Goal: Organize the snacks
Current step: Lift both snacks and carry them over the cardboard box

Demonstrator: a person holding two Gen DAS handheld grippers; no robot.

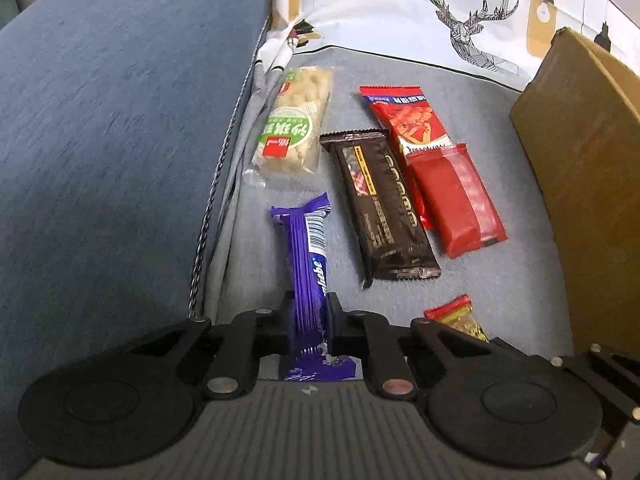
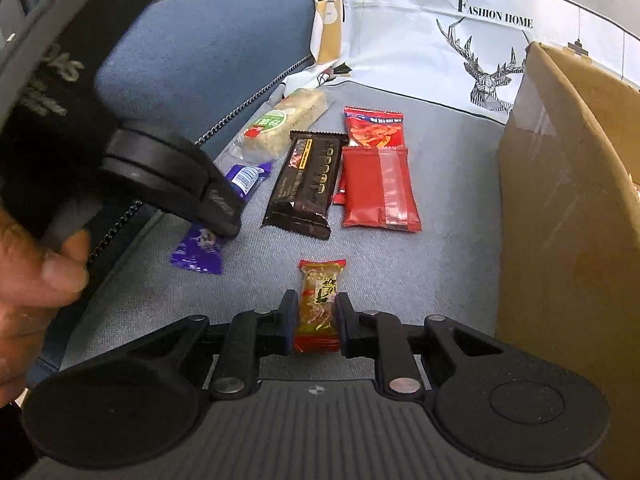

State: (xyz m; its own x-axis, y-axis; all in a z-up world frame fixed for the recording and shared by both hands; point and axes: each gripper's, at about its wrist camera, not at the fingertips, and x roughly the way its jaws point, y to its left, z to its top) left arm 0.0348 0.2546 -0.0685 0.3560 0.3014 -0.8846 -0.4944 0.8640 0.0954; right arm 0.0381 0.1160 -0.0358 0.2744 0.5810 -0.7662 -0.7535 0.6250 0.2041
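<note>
Several snacks lie on a grey sofa seat. My left gripper is shut on a purple wafer bar; the right wrist view shows it gripping that bar. My right gripper is shut on a small red and gold snack pack, also seen in the left wrist view. A dark brown bar, a red packet over a red printed pack, and a green-labelled pastry lie beyond.
An open cardboard box stands at the right, also seen in the left wrist view. A white deer-print cushion leans at the back. A blue armrest rises at the left.
</note>
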